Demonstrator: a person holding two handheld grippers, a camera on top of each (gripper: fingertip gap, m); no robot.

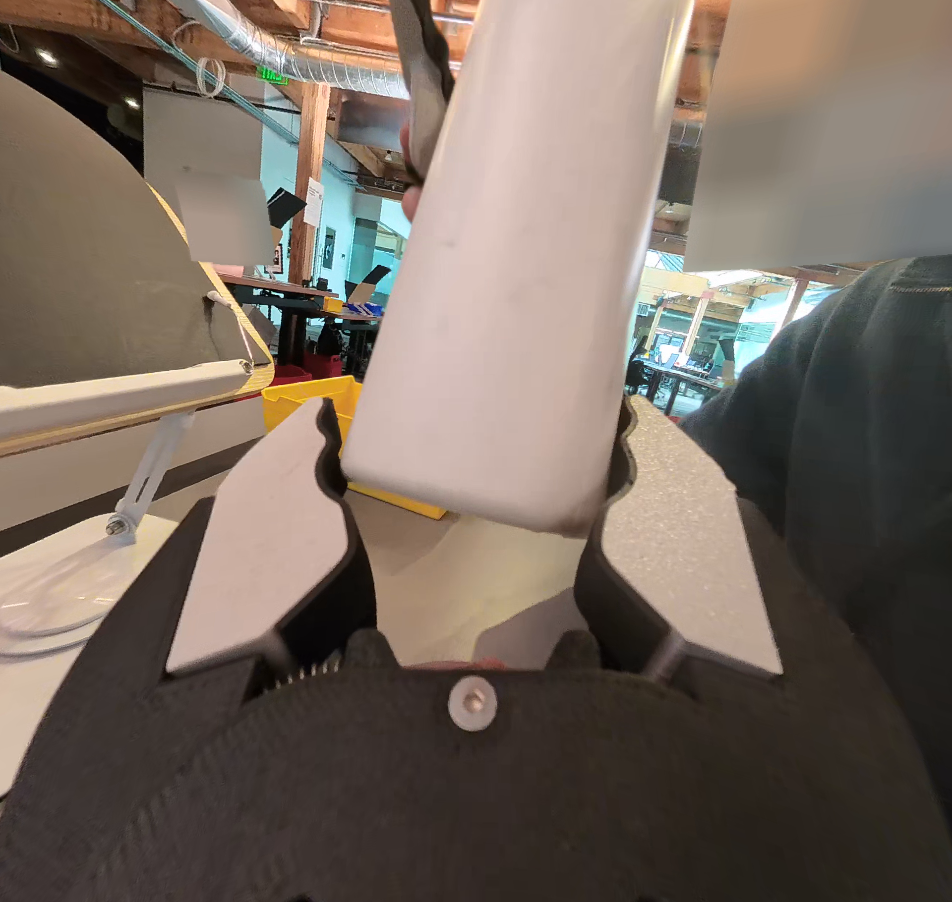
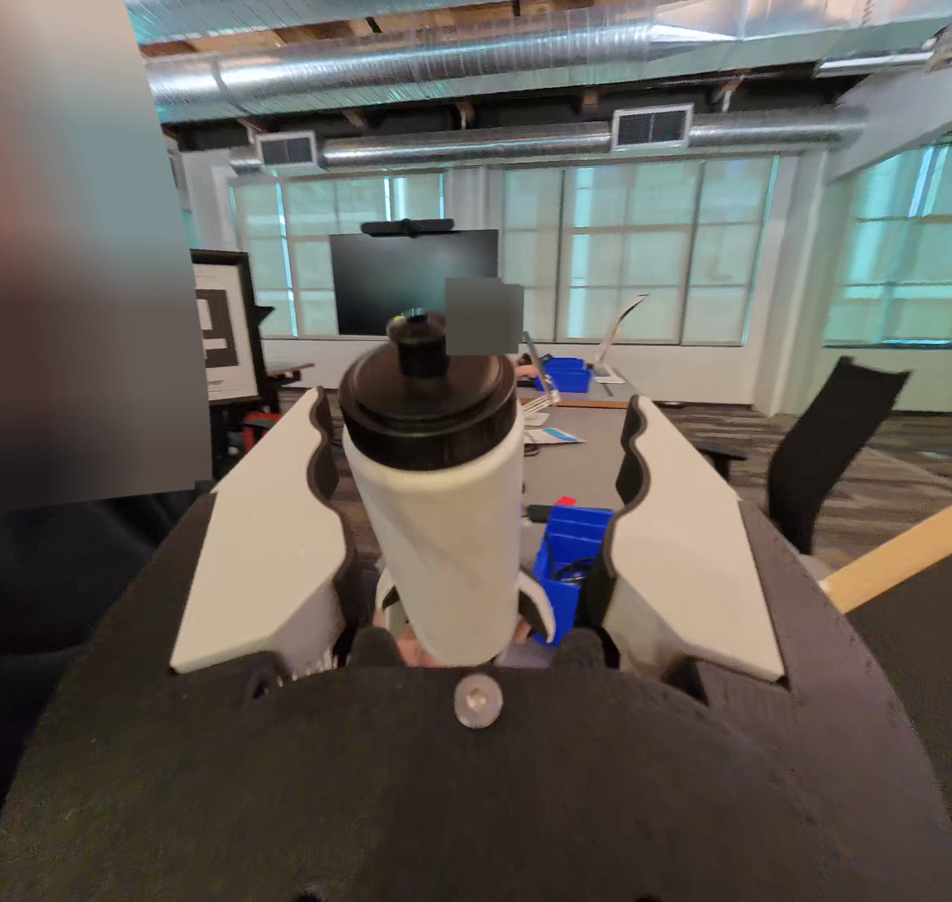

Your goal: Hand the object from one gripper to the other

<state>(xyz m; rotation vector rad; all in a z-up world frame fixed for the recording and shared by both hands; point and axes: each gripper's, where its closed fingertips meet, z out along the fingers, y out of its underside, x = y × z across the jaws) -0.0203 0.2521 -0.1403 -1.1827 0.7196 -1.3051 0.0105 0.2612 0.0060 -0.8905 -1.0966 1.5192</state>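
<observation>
Bottle, white, cylindrical, black screw cap with a spout; contents not visible to me. Its base sits between the fingers of my left gripper, both inner pads touching its sides, clamped on it as far as I can judge. In the right wrist view the bottle rises, tilted, between the fingers of my right gripper, which stand apart: the left finger lies just beside the cap, the right finger is clear of it.

Left gripper points upward toward the ceiling beams; right gripper looks level across the room.

Yellow bin behind the left fingers, contents hidden. Blue bin holds dark cables. Grey desks, black chair, dark screen, windows, silver ducts.
</observation>
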